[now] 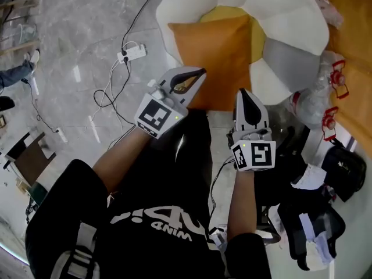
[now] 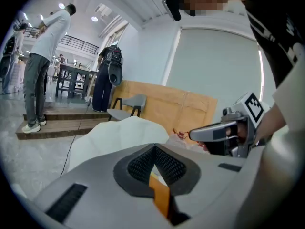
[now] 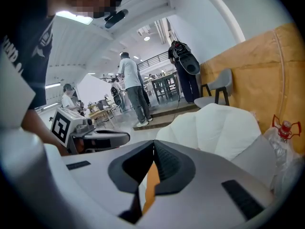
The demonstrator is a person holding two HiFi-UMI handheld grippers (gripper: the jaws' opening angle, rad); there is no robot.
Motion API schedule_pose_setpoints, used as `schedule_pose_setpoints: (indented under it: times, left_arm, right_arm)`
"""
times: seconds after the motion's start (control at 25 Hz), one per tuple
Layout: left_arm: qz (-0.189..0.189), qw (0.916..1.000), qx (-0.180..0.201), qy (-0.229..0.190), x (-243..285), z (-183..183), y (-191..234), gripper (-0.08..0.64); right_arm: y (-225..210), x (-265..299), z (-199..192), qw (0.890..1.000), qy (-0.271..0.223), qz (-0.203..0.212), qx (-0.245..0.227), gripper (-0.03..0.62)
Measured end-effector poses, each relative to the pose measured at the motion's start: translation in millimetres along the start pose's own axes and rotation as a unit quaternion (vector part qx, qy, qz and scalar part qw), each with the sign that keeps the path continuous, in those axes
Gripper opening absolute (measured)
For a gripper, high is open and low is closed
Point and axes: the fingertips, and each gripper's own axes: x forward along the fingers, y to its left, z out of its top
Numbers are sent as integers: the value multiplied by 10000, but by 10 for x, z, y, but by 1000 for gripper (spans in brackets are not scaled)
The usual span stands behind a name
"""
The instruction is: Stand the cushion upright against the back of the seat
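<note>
Power strip [image 1: 132, 53]: hard white plastic, with thin cables looping over pale marbled floor. Well left of the seat and clear of the work.

Left gripper [image 1: 199, 72]: jaws closed tip to tip, nothing clamped. Orange seen only through the teardrop hollow behind the tips. Poised over the cushion's near left edge, probably lining up for a grasp or a nudge. Contact with the fabric not readable.

Gripper build: smooth pale-grey shells, dark ribbed pads, black-and-white marker cube at the rear.

Cushion [image 1: 216, 50]: square, orange, matte cloth cover, plump in the middle. Lying face up on the seat, near edge toward the person, not yet stood upright. Soft filling, so likely to sag unless lifted at both near corners together.

Seat [image 1: 290, 13]: low and flower-shaped, with rounded white padded petals around a yellow centre and one grey petal at right. Far petals presumably meant as the back for the cushion to lean on.

Right gripper [image 1: 244, 93]: also closed and empty. Just off the cushion's near right corner, roughly level with the left one. Matched placement suggests a two-sided lift from the near edge.

Bottles [image 1: 317, 97]: clear crinkled plastic with red handles. Crowded against the seat's right side, beside a tan board [image 1: 351, 57], so a possible snag for the right gripper.
</note>
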Motion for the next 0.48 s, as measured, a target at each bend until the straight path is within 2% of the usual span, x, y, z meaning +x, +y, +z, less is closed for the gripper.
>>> schedule_pose_setpoints:
  times: [0.24, 0.48]
  left_arm:
    - [14, 9993, -138, 358, 313, -813, 222, 6]
    - [186, 9933, -631, 954, 530, -1710, 506, 6]
  right_arm:
    - [-227, 463, -607, 9991, 267, 63, 325, 20]
    - [-521, 977, -1322, 9952, 719, 116, 649, 20]
